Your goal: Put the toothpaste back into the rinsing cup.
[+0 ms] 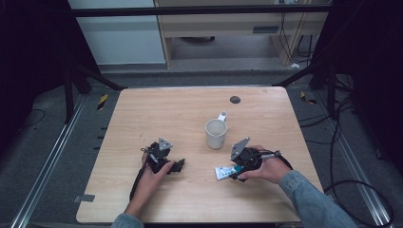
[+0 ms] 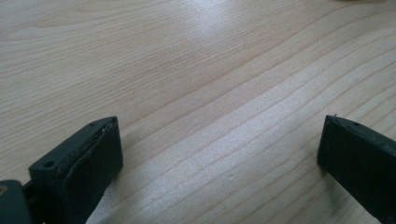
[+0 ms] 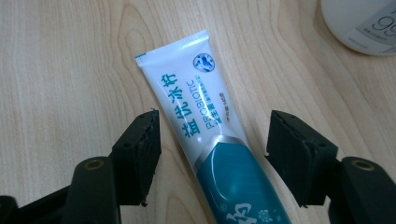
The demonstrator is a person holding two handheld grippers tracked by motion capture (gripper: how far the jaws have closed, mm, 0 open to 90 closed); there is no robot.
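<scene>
White-and-teal tube (image 3: 212, 140) flat on table (image 1: 157, 109), crimped end away, between spread jaws of right gripper (image 3: 212, 158), untouched. Left gripper (image 2: 219, 149) jaws spread, nothing between.

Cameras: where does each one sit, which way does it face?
High view: above the person's side, looking forward and down on the table; forearms, hands, left claw and right claw show.
Left gripper view: on the left claw, facing bare wood.
Right gripper view: on the right claw, facing the toothpaste tube.
Shared: tube and mug, mug's edge.
</scene>
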